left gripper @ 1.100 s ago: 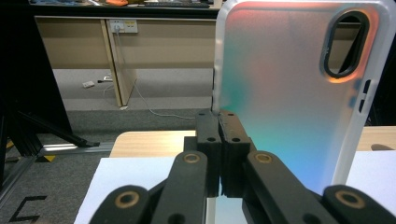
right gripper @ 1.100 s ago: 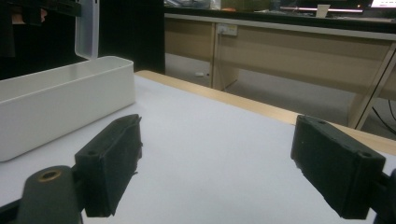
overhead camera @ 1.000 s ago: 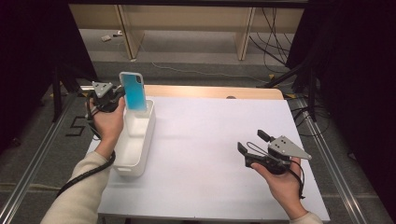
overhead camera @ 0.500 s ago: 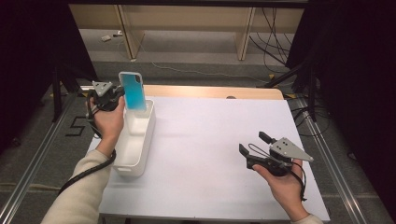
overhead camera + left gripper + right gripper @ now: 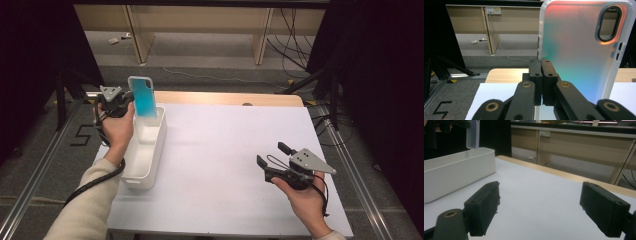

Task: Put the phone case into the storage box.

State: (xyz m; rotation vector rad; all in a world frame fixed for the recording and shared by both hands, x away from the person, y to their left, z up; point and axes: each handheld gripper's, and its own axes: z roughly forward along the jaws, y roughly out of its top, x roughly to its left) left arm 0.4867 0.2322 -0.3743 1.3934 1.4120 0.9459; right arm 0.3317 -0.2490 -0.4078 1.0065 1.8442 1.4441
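A phone case (image 5: pixel 144 97) with a teal back and frosted white rim hangs upright over the far end of a white bin (image 5: pixel 159 145) on the table's left side. My left gripper (image 5: pixel 129 101) is shut on the case's side edge. In the left gripper view the jaws (image 5: pixel 541 66) pinch that edge, and the case (image 5: pixel 579 50) shows its camera cut-out at the top right. My right gripper (image 5: pixel 271 154) is held open above the white table top at the right, with nothing between its jaws (image 5: pixel 541 210). Its view shows the bin (image 5: pixel 456 175) and the case's lower end (image 5: pixel 472 133) at the far left.
A white sheet (image 5: pixel 225 150) covers the table, leaving a wooden strip (image 5: pixel 225 98) along the far edge. Metal rails (image 5: pixel 40 165) run beside the table on both sides. Beyond it are desk legs and cables (image 5: pixel 295 30) on the floor.
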